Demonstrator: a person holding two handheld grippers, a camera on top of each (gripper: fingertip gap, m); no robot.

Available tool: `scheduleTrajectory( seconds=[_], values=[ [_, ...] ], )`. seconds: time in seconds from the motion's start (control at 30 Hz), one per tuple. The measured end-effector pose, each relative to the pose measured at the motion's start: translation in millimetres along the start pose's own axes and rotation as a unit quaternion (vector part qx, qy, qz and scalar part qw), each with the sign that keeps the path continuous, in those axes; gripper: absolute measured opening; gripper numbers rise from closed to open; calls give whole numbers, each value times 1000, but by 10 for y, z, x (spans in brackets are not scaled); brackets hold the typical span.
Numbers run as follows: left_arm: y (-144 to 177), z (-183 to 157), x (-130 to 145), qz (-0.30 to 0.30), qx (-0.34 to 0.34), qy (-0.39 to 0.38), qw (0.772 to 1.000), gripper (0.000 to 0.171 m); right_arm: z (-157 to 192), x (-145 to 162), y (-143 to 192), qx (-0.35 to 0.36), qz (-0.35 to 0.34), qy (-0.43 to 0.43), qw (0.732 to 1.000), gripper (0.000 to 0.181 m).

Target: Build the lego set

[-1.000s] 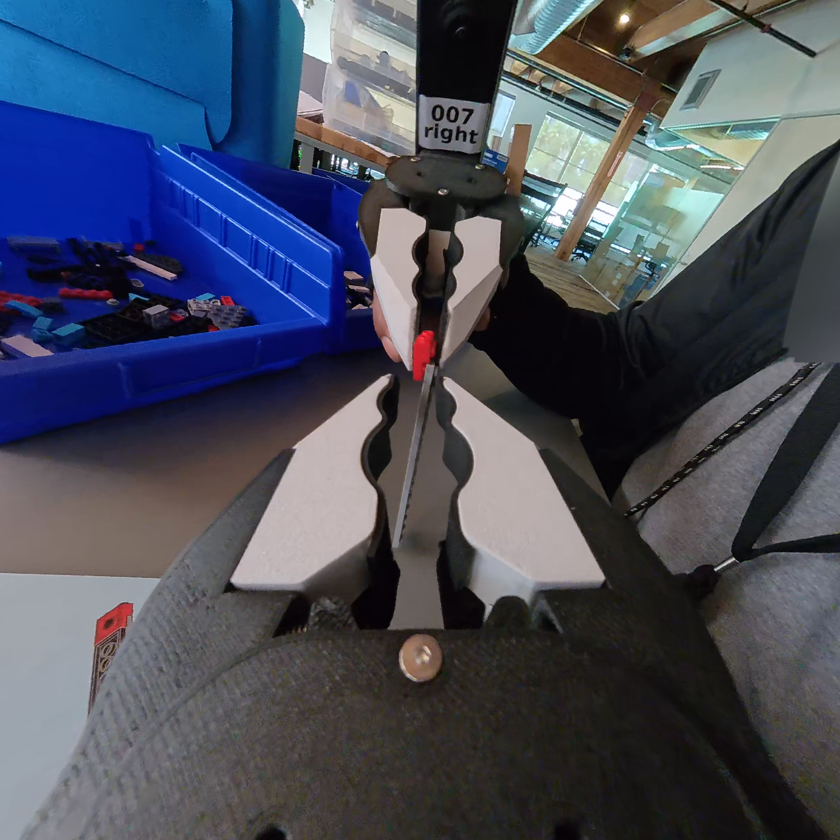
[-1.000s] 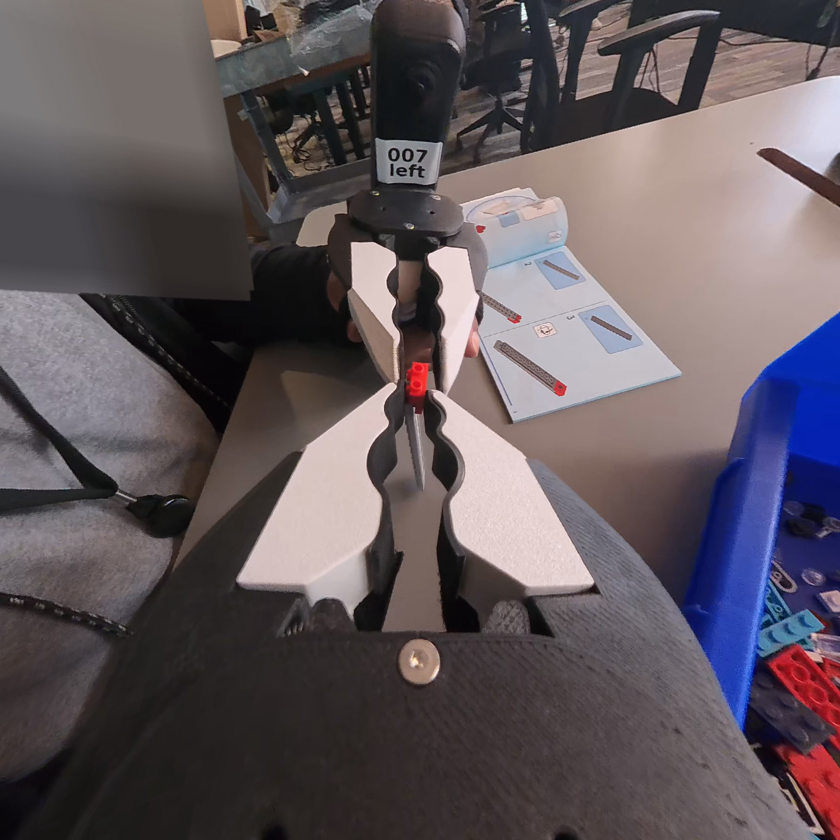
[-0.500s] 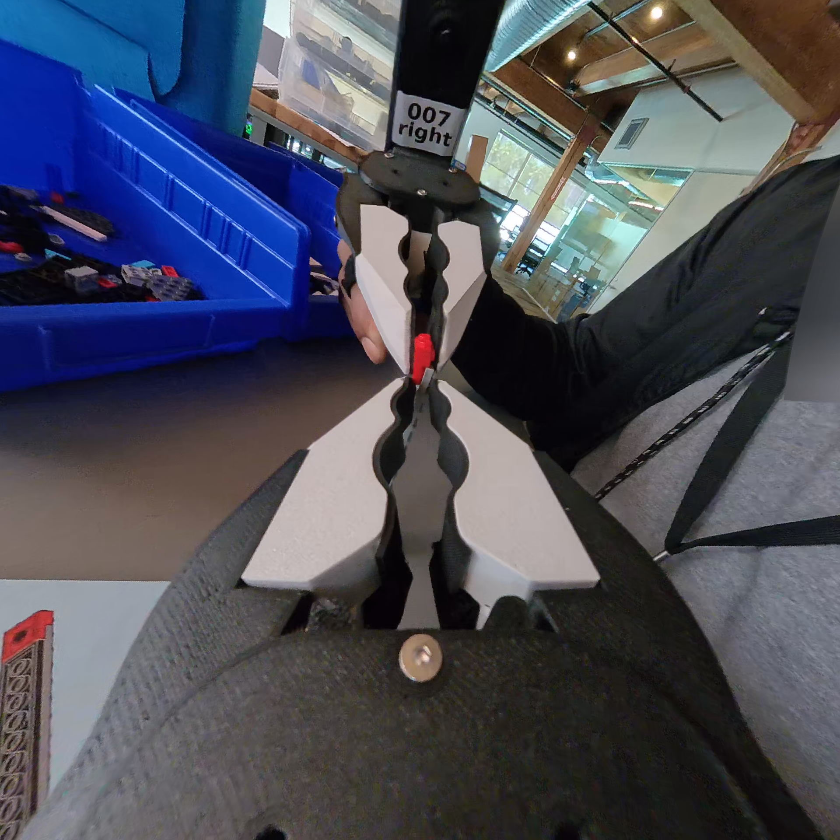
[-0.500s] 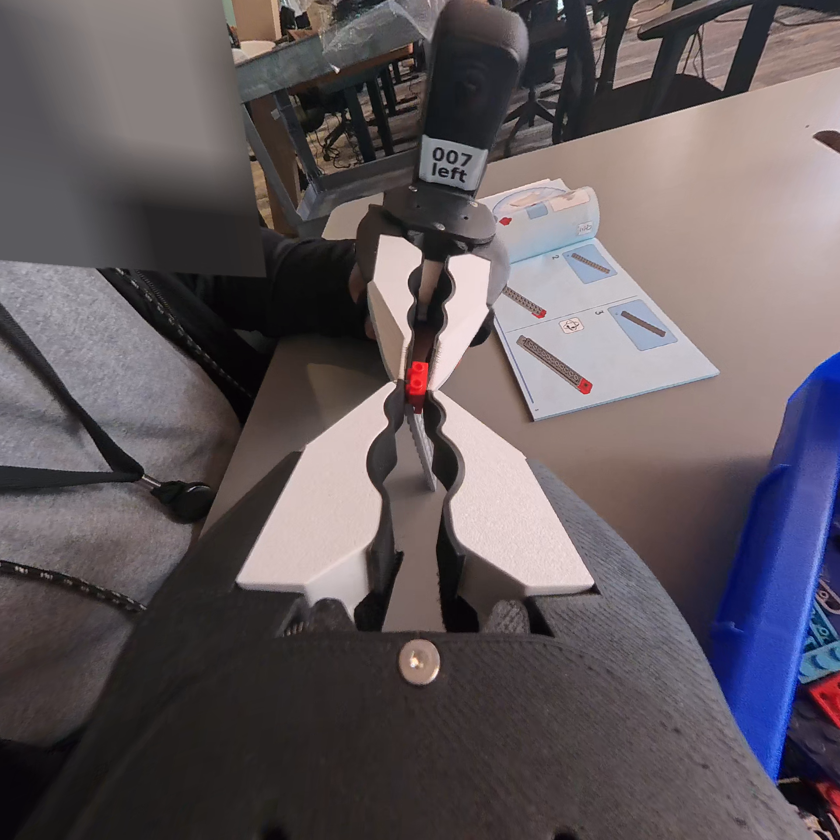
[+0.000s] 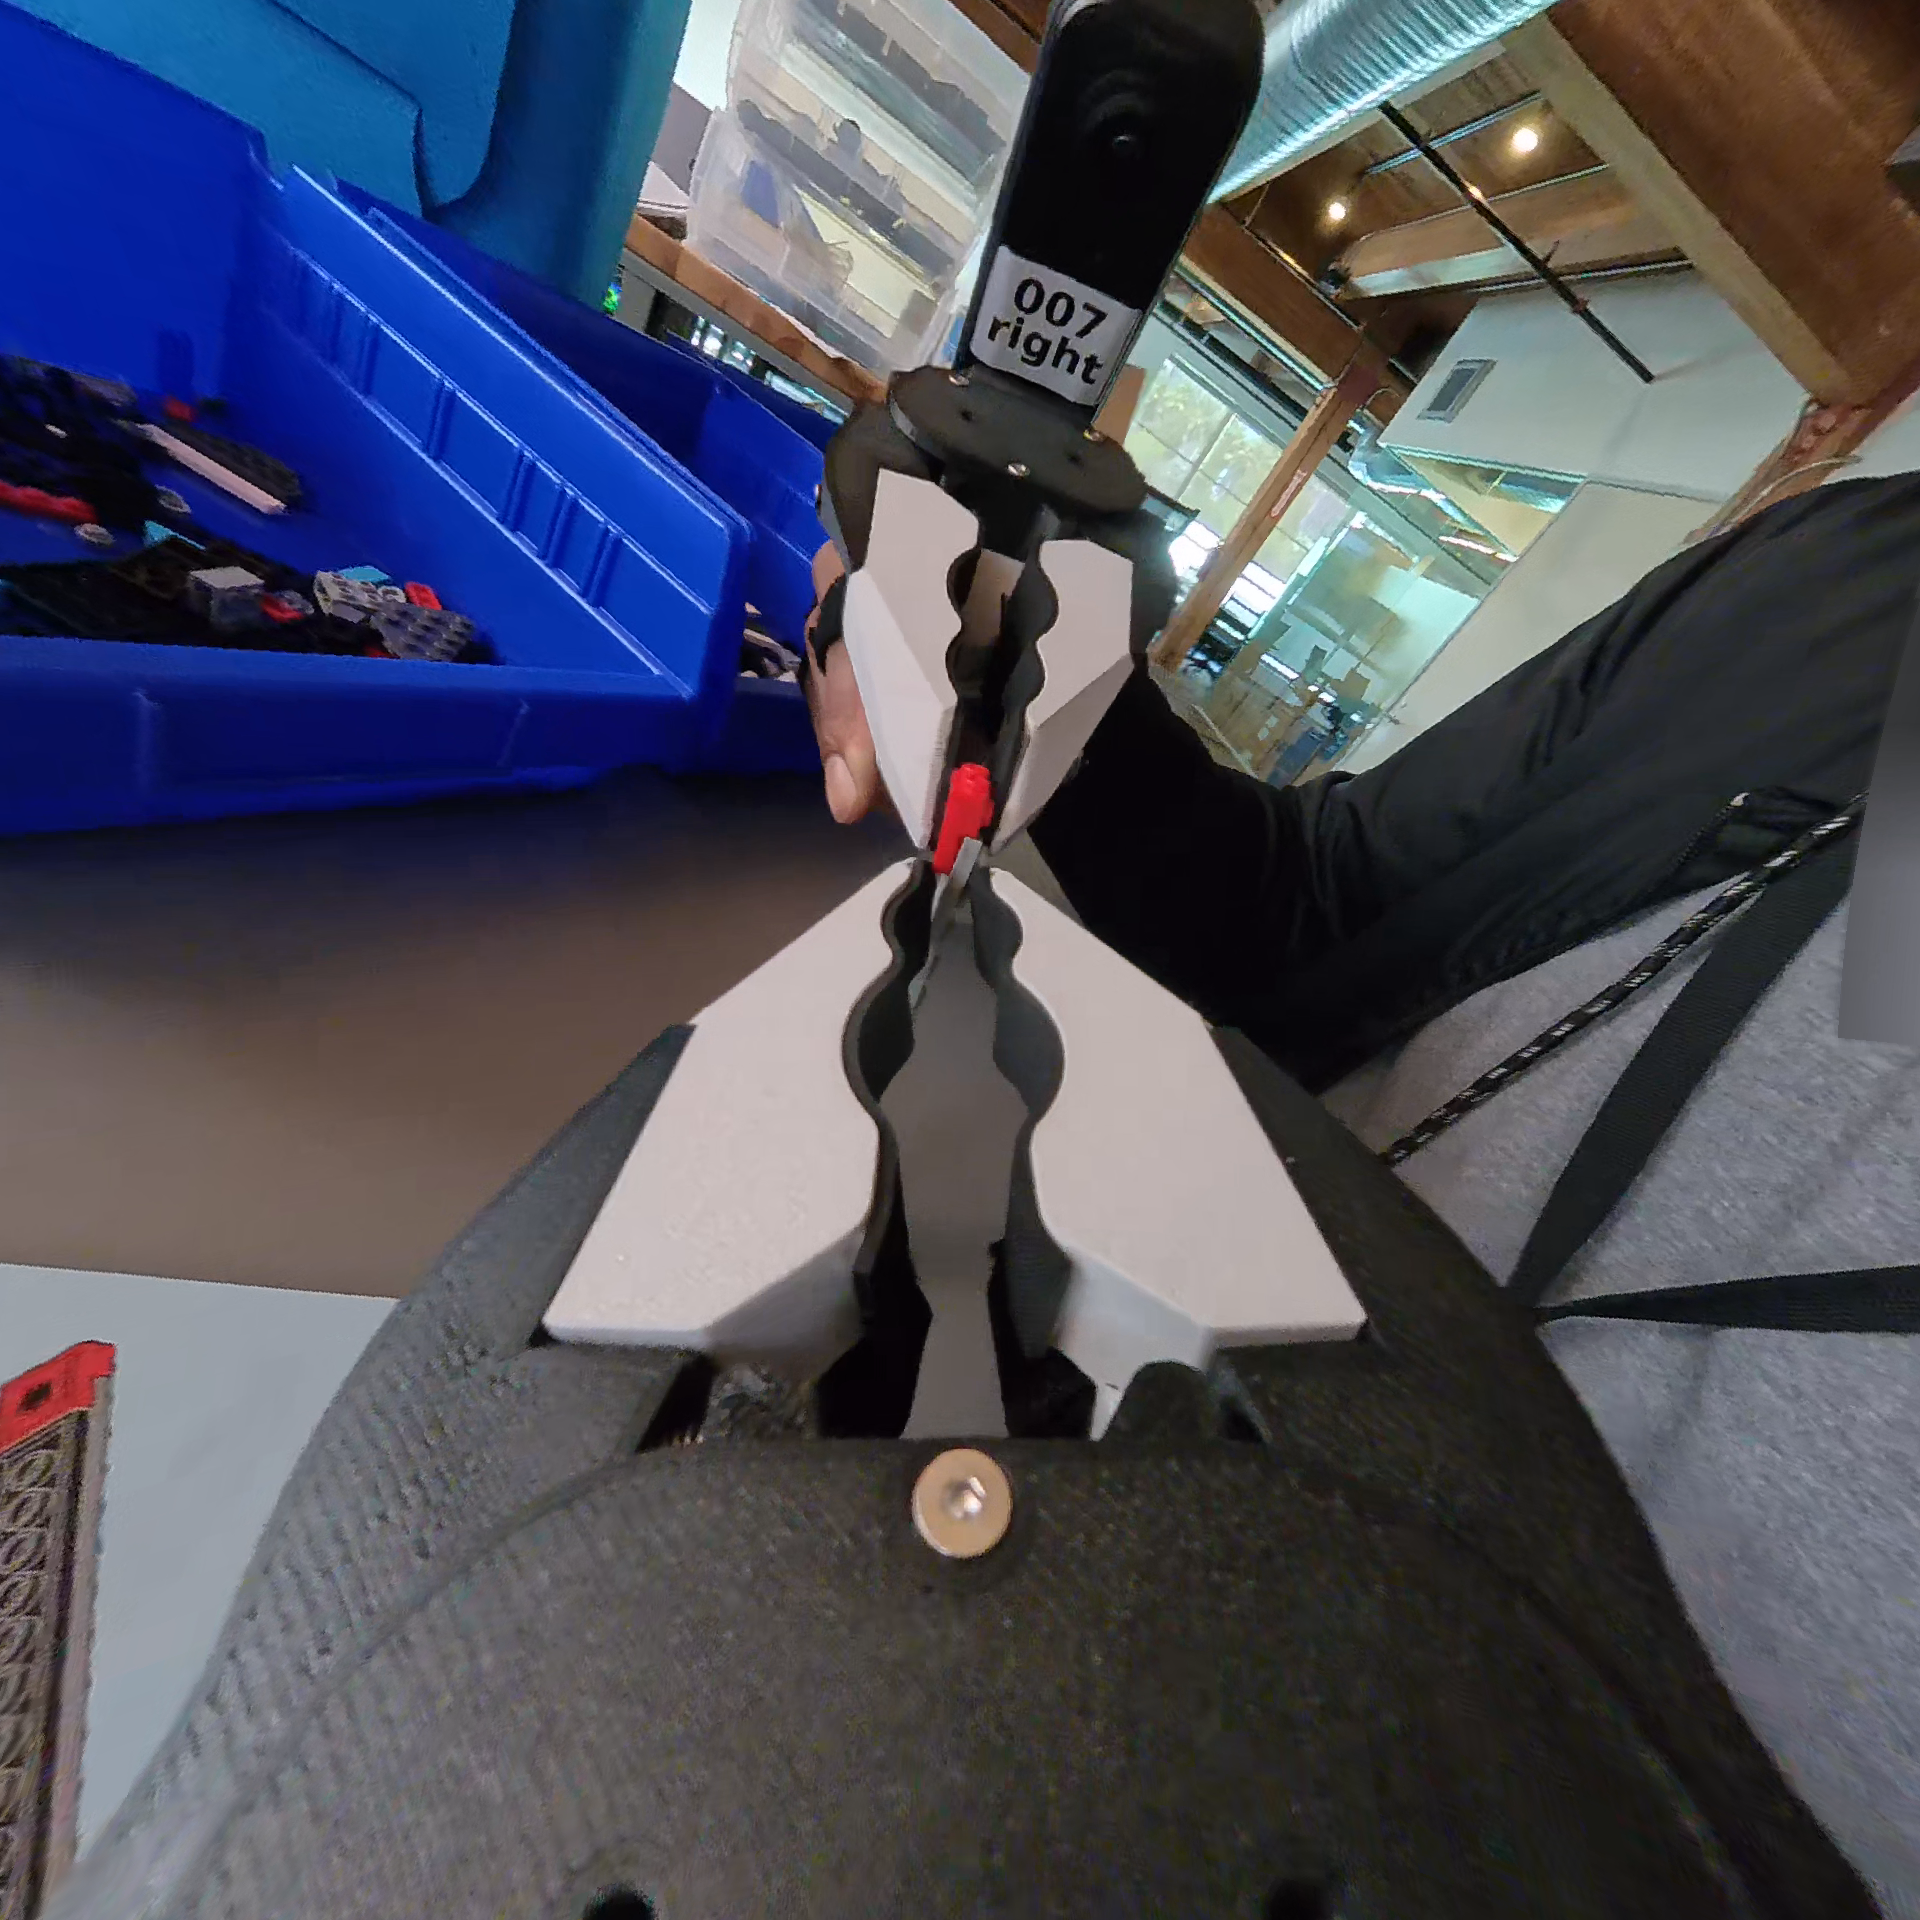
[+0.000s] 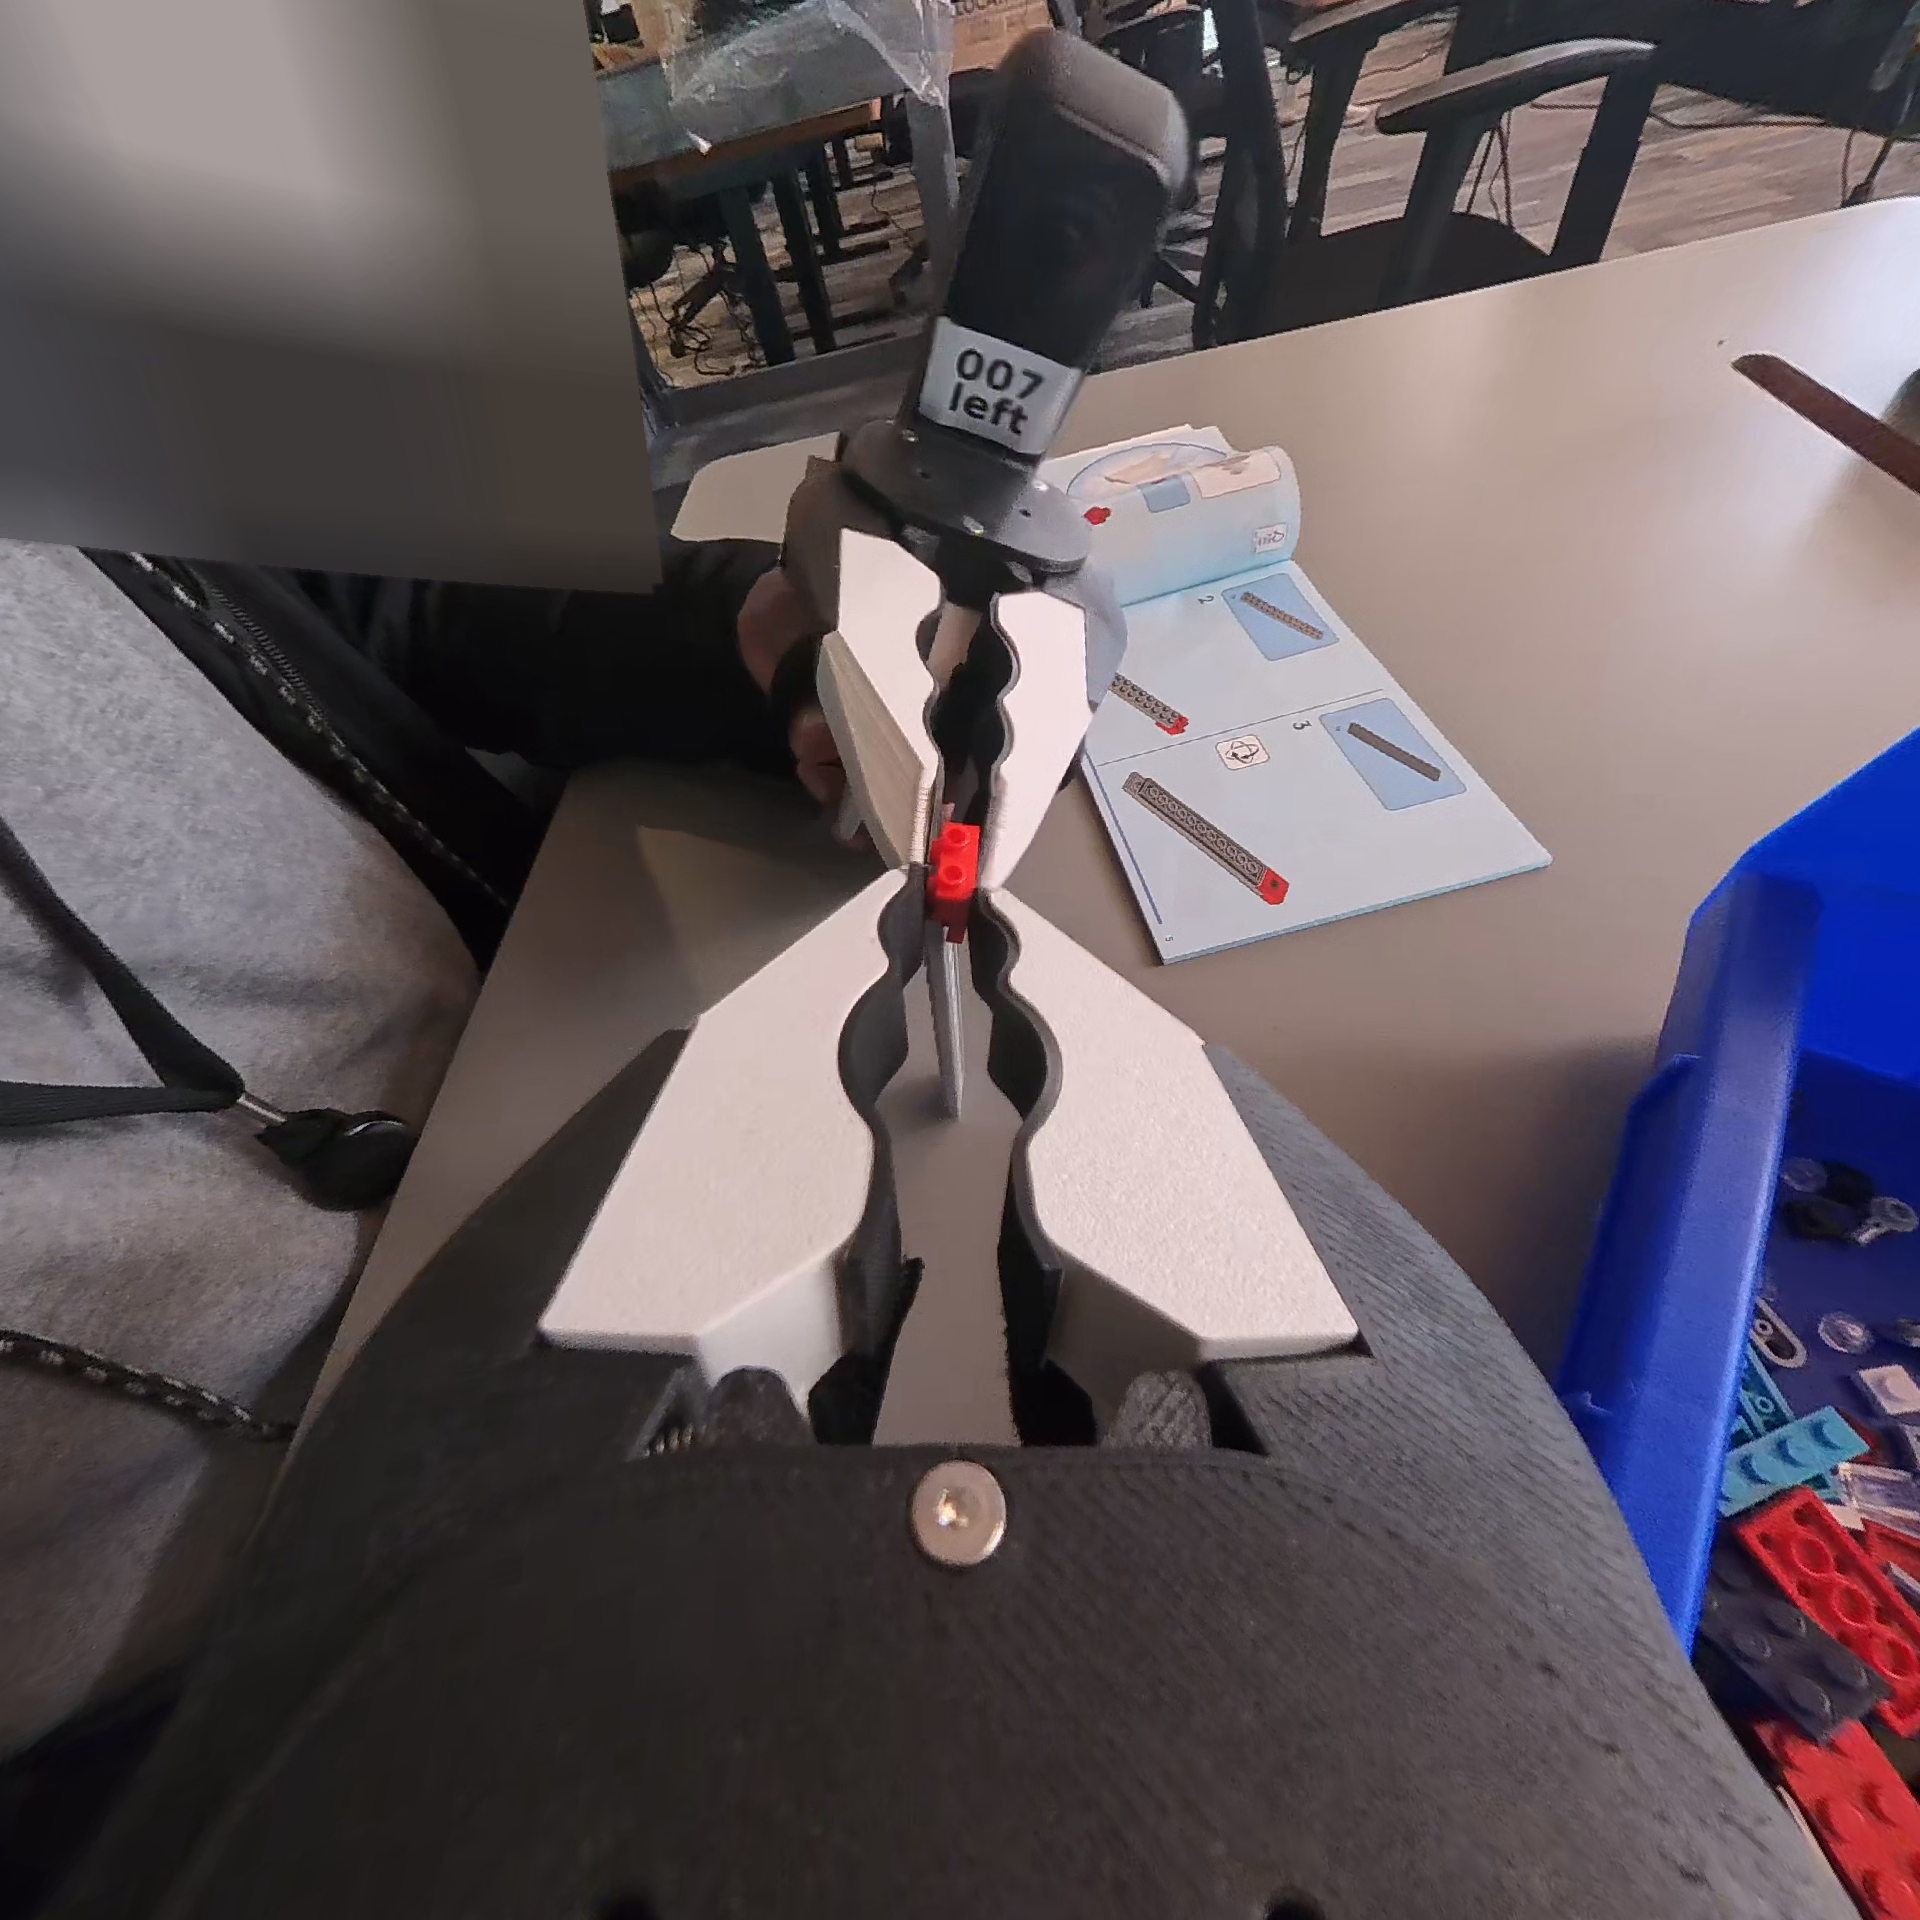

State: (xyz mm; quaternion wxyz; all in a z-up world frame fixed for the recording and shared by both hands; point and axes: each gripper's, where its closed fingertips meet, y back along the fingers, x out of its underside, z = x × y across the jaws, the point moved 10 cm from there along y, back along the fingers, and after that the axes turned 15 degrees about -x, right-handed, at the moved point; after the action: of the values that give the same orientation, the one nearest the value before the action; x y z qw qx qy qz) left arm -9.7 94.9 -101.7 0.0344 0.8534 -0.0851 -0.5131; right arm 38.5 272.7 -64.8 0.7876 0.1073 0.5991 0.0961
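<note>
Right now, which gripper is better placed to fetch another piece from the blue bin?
Right, probably: the blue bin sits beside the right gripper, once it releases the red brick; the left gripper, pinching the grey plate, is farther off.

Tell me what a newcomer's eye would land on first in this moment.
Dead centre, the two tongs meet tip to tip above the grey table, with a small red brick on a thin grey plate pinched where they meet. Next come the blue bin of loose pieces beside them and the open instruction booklet on the table behind.
</note>
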Motion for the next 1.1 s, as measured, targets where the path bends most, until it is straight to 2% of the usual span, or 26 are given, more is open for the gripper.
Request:
scheduleTrajectory(
  seconds=[0.47,0.67,0.8,1.1],
  values=[
    [30,-15,-2,-24,-15,-42,999,12,-2,-14,-16,20,-3,11,1000,11],
    [92,-44,-56,-62,-29,-73,995,10,6,-12,-28,12,-4,14,1000,11],
    [83,-84,-39,-56,-35,-107,992,10,15,-12,-36,7,-4,18,1000,11],
    [99,-87,-50,-45,-31,-111,992,8,26,-21,-67,10,-6,32,999,10]
  ],
)
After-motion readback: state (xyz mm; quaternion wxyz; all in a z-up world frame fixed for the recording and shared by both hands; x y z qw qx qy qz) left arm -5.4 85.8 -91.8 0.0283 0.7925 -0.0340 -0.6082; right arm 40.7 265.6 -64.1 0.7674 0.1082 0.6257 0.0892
